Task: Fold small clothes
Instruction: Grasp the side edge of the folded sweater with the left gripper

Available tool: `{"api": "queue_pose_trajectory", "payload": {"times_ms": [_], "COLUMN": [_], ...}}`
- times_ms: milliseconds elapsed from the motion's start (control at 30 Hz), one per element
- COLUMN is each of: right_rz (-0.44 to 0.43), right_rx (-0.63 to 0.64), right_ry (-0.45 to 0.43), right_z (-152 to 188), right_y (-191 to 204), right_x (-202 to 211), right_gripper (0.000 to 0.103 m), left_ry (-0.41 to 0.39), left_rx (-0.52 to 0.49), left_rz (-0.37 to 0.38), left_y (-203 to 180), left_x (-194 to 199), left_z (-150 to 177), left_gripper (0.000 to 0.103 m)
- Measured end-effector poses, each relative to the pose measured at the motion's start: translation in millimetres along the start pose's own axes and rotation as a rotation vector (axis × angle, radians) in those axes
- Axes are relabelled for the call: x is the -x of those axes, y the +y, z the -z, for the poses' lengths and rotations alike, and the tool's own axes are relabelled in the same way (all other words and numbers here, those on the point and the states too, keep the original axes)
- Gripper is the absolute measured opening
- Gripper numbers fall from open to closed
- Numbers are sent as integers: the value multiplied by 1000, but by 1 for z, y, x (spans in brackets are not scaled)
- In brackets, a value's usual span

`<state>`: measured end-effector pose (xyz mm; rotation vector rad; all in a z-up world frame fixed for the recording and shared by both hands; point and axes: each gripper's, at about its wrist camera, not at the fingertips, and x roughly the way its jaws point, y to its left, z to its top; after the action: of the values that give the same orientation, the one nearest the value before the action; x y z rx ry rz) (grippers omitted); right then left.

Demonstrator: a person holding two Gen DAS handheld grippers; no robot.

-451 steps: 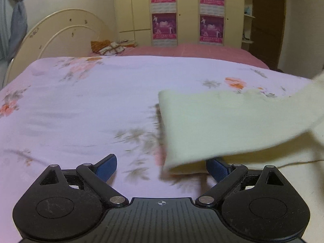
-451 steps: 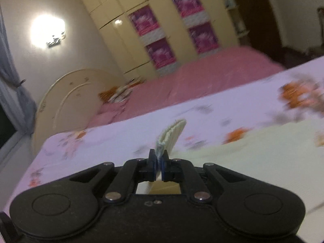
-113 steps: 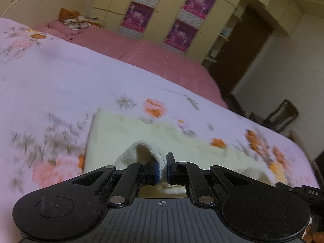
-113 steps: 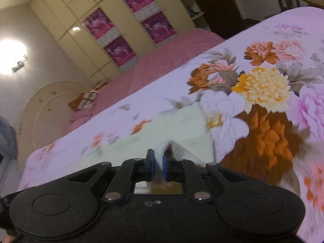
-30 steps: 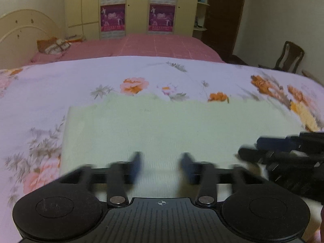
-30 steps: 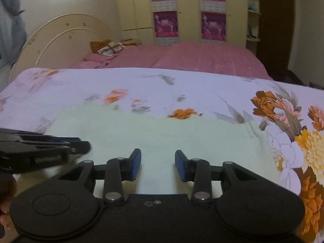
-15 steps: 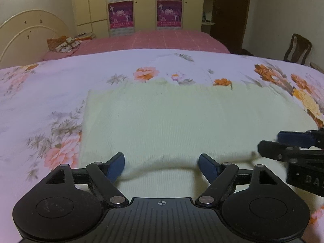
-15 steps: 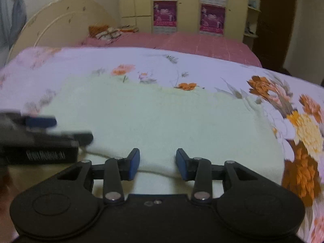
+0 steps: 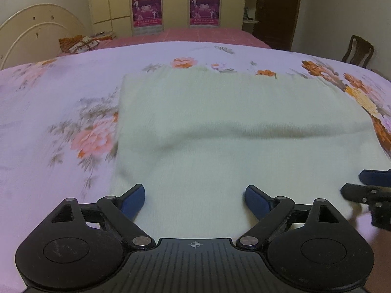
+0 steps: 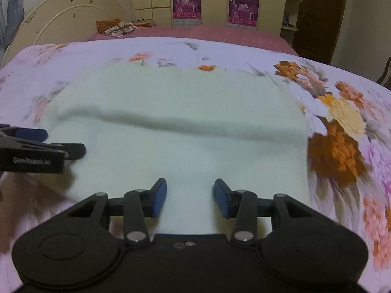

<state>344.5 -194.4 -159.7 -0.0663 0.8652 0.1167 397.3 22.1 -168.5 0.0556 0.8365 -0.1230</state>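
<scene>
A pale green cloth (image 9: pixel 244 112) lies folded on the floral lilac bedspread (image 9: pixel 48 102), with a soft ridge running across its middle. My left gripper (image 9: pixel 195 200) hovers over the cloth's near part. Its jaws are opening wide and the blue pads press on nothing. In the right wrist view the same cloth (image 10: pixel 176 112) fills the centre. My right gripper (image 10: pixel 190 196) is over its near edge, jaws opening with a moderate gap and nothing pinched. Each gripper shows in the other's view: the right gripper (image 9: pixel 371 185) at the right edge, the left gripper (image 10: pixel 36 146) at the left edge.
A cream headboard (image 9: pixel 36 39) and a patterned bundle (image 9: pixel 78 44) on the pink cover (image 9: pixel 195 35) lie beyond the bedspread. Wardrobe doors with posters (image 9: pixel 205 9) stand behind. A dark chair (image 9: pixel 359 48) sits past the bed's right side.
Both grippers have drawn back from the cloth's folded ridge toward its near edge. The left jaws have spread much wider; the right jaws have widened a little.
</scene>
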Motion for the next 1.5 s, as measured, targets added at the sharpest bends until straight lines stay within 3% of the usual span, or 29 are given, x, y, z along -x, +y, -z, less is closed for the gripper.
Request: {"api": "queue_pose_trajectory", "payload": {"times_ms": [233, 433, 767, 1033, 1300, 1367, 1500], "right_rz": [5, -49, -90, -99, -113, -120, -134], "right_rx": [-43, -120, -139, -155, -176, -181, -184], "right_ry": [6, -47, -63, -58, -40, -37, -35], "right_z": [10, 2, 1, 0, -1, -3, -5], "right_y": [0, -1, 10, 10, 6, 4, 1], "right_x": [17, 32, 40, 34, 18, 13, 6], "right_gripper": [44, 49, 52, 52, 53, 53, 53], "left_ry": [2, 29, 99, 48, -54, -71, -121], "left_rx": [71, 133, 389, 531, 641, 659, 768], "left_rz": [13, 22, 150, 214, 275, 303, 342], "left_y": [12, 19, 44, 54, 60, 60, 66], "left_x": [24, 33, 31, 19, 0, -4, -8], "left_z": [14, 16, 29, 34, 31, 30, 38], "left_gripper": [90, 90, 90, 90, 90, 102, 103]}}
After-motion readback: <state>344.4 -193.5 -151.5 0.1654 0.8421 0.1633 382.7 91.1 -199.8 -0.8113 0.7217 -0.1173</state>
